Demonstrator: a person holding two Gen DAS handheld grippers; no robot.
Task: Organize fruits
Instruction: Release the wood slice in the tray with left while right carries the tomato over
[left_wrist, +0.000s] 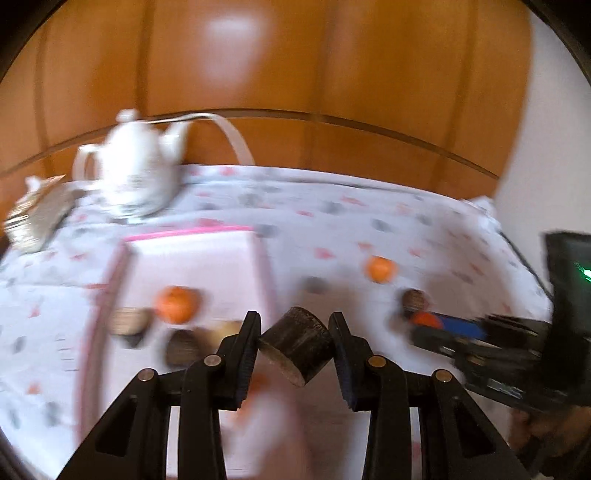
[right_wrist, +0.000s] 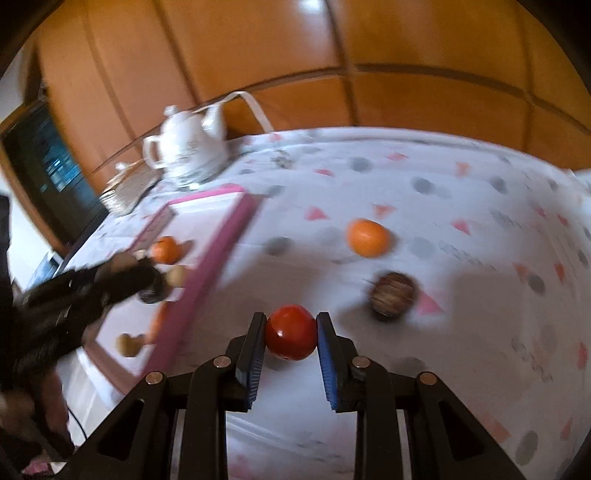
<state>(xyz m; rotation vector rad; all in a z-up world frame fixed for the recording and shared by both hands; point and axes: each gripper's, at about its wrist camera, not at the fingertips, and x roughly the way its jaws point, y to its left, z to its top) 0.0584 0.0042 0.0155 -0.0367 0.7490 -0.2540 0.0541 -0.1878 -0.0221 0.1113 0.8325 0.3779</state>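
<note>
With our left gripper (left_wrist: 294, 339) clamping a dark cylindrical wooden block (left_wrist: 295, 345) and our right gripper (right_wrist: 291, 334) clamping a glossy red round fruit (right_wrist: 291, 331) above the patterned tablecloth (right_wrist: 461, 192), we judge both need carrying into the pink-rimmed white tray (right_wrist: 207, 271) next.

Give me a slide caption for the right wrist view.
Right gripper clamps a red fruit above the patterned cloth, beside the pink tray.

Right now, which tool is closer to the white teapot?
Left. The left tool, shut on a dark block, is over the pink tray before the teapot; the right tool is off beside it.
</note>
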